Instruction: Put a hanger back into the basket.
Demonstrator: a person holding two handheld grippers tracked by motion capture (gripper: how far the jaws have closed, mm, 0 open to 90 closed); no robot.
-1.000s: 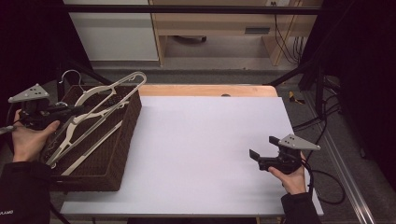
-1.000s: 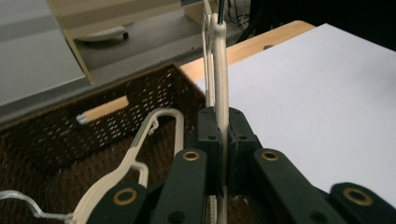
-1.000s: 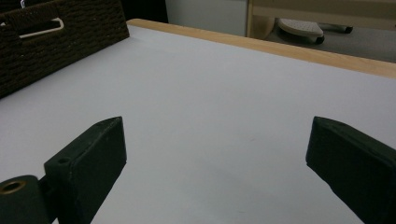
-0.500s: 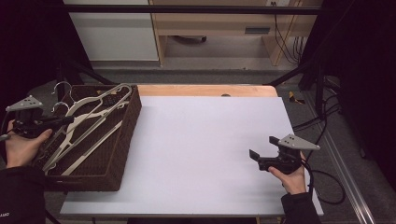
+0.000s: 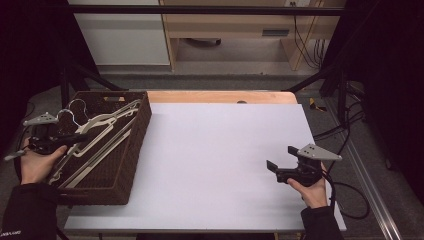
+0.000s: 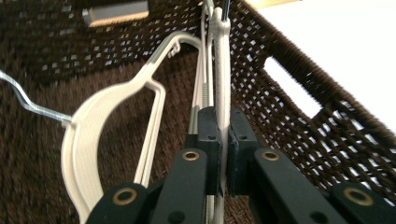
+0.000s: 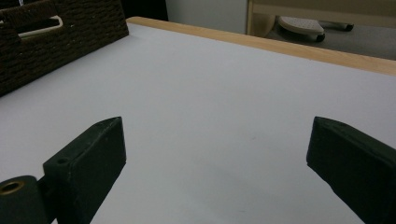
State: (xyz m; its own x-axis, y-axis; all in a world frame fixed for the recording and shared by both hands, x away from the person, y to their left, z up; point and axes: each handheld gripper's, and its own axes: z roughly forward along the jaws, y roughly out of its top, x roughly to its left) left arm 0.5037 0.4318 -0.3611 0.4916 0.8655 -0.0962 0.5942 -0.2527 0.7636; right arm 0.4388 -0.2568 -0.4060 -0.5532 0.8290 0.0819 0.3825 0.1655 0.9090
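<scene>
L gripper [image 5: 75, 138] clamped on cream plastic hanger [image 6: 219, 60] over the dark wicker basket [image 5: 131, 165], table's L side. Hanger long axis diagonal, hook [image 5: 75, 106] toward far-L. Since 0.5 s ago: gripper and hanger shifted slightly right. R gripper [image 7: 215, 158] jaws wide apart, low over white tabletop [image 5: 220, 150], unmoved.

No legible text, label, brand, number or sign on any surface. A faint pale mark on the left sleeve cuff [image 5: 14, 233], at the bottom edge of the high view, may be lettering but is too small to read.
</scene>
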